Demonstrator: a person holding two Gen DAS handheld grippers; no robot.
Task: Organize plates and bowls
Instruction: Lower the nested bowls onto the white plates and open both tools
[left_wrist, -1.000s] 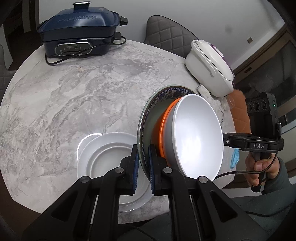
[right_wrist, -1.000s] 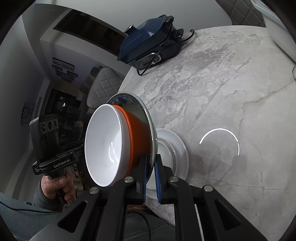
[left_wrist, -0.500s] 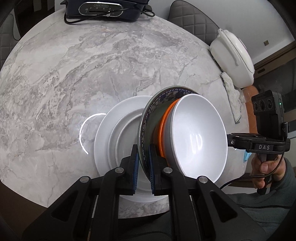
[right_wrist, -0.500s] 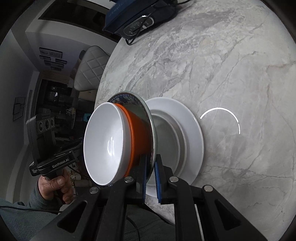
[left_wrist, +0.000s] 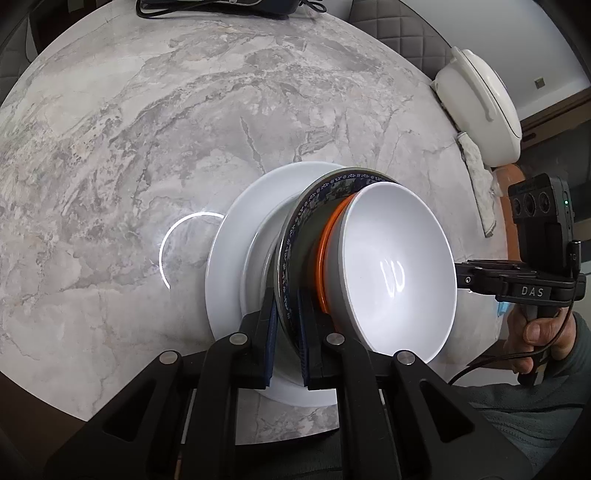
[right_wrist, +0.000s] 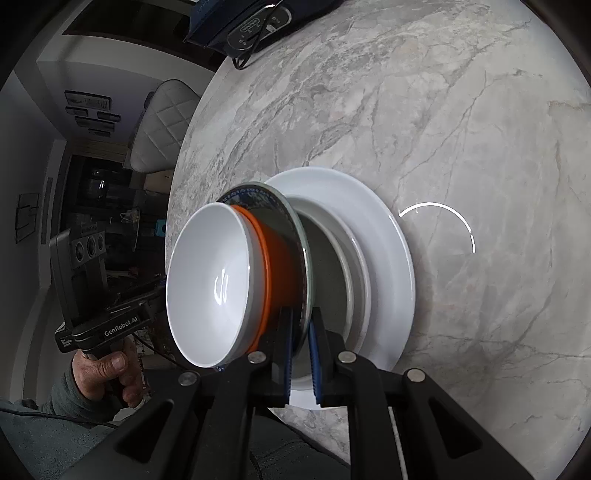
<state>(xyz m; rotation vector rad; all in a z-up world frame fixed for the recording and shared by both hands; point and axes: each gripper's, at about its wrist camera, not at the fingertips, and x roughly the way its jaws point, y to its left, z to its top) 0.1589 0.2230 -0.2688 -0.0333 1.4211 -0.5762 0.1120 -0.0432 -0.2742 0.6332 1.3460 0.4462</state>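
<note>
Left wrist view: the left gripper (left_wrist: 287, 345) clamps the near rim of a blue-patterned plate (left_wrist: 314, 201), its fingers (left_wrist: 269, 332) pressed on either face of the rim. On this plate sit an orange bowl (left_wrist: 320, 254) and, nested in it, a white bowl (left_wrist: 395, 273). The stack appears just above, perhaps touching, a large white plate (left_wrist: 225, 266) on the marble table (left_wrist: 129, 129). Only this view shows a white lidded appliance (left_wrist: 484, 110) and a crumpled cloth (left_wrist: 478, 184) at the far right table edge, and the right hand (left_wrist: 535, 339) wrapped around the other gripper's handle. Right wrist view: the right gripper (right_wrist: 301, 354) grasps the opposite rim of the same patterned plate (right_wrist: 258, 194), jaws closed on it; the orange bowl (right_wrist: 277, 266) shows its outer wall here, and the white bowl (right_wrist: 210, 284) its hollow. The white plate (right_wrist: 391, 258) reveals a smaller white dish (right_wrist: 356, 266) inside it. Unique to this view are the dark blue cooker (right_wrist: 258, 22) with its cable, a quilted chair (right_wrist: 162, 125), and the left hand (right_wrist: 107, 376) gripping its handle. Both grippers approach from the table's near edge (right_wrist: 177, 192), facing one another across the stack.
</note>
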